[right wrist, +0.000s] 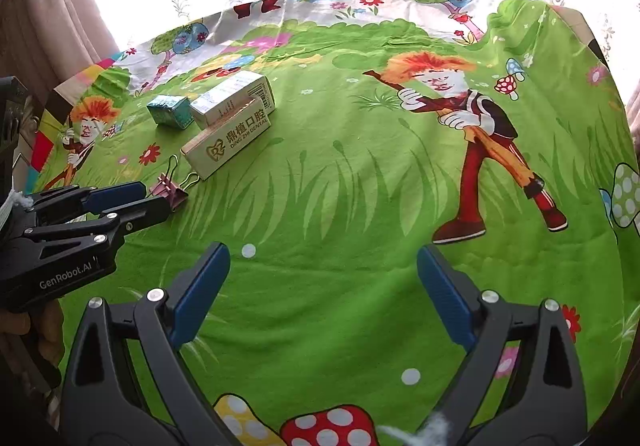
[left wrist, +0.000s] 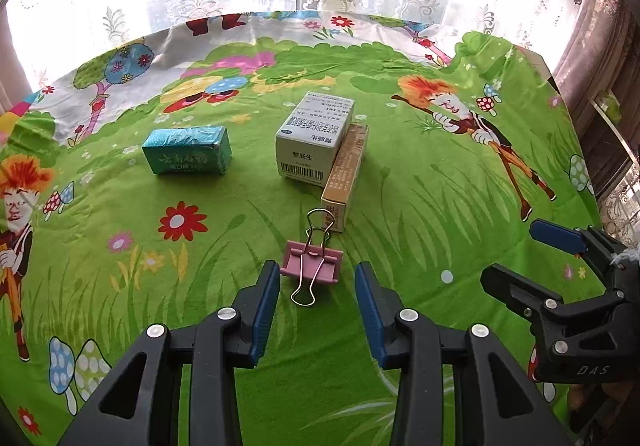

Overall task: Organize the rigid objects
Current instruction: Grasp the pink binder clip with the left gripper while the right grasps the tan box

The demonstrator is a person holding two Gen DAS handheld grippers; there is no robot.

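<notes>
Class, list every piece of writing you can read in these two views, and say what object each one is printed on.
"鼎植口腔 DING ZHI DENTAL": side of the yellow box.
"整肠生": front of the white box; its small print and barcode digits are unreadable.
"GenRobot.AI": body of the left claw.
"DAS": body of the right claw.
Teal box: characters too blurred to read.

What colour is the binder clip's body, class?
Pink, with metal wire handles; the binder clip shows best in the left wrist view.
</notes>
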